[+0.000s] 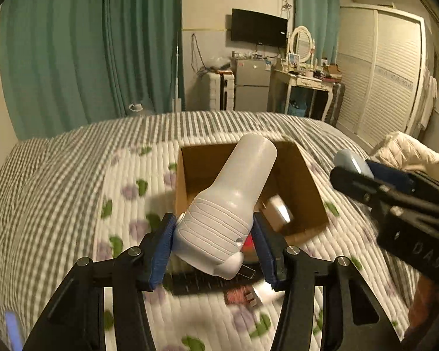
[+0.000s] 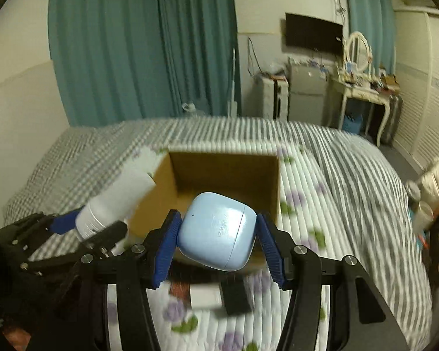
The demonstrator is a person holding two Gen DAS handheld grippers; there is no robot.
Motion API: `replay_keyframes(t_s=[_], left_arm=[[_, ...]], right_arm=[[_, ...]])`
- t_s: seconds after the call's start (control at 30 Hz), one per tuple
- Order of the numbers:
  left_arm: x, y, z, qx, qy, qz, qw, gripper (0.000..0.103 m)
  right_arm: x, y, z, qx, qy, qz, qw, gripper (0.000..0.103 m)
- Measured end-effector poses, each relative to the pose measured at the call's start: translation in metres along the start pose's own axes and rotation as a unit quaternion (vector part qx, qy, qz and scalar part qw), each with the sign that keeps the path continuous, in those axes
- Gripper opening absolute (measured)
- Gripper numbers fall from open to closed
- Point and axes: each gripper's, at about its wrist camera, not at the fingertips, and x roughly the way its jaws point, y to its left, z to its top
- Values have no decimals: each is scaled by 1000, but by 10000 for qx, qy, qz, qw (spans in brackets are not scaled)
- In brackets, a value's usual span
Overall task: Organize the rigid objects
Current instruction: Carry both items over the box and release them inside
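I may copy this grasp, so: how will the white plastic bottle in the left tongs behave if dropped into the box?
The white plastic bottle looks rigid and probably light, seemingly empty. Its smooth round body would likely roll on landing in the cardboard box. The left tongs pinch its ribbed end, which should limit slipping, though the long overhang may let it pivot.

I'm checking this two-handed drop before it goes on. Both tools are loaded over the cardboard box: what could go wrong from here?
1. The white bottle is gripped only near its lower end by the left gripper and sticks out tilted over the box; it may swing or slip.
2. The blue case in the right gripper is smooth and rounded, so it could squirt out.
3. Both tools crowd one opening and might collide.
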Motion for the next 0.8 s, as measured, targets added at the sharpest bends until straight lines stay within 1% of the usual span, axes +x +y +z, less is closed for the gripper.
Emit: replay_keyframes(t_s=[0.1,0.2,0.37,0.43,0.53,0.6,0.63,0.7,0.77,0.8], left_arm=[[25,5,16,-74,80,39,9999,53],[55,5,23,34,212,86,9997,53],[96,4,22,115,386,126,9991,53],[111,2,20,155,420,151,9989,53],[121,0,18,162,310,197,9992,53],[127,1,16,114,259,219,9994,59],[129,1,16,83,252,197,9995,72],[128,2,16,15,196,287,9994,89],[122,3,16,-22,94,293,9995,89],[120,4,17,-22,116,276,9996,89]], right_arm=[[22,-1,22,-85,-7,72,9999,54],[49,-4,30,-218,57,-71,9997,54],[102,-20,27,-185,279,-77,9994,54],[114,-23,21,-193,343,-64,9992,54],[129,-27,16,-192,404,-55,9990,54],[135,-29,14,-190,429,-33,9989,54],[135,-29,13,-209,428,-32,9989,54],[135,-30,12,-223,412,-29,9989,54],[133,-32,11,-188,390,-24,9991,54],[132,-34,11,-156,384,-9,9991,54]])
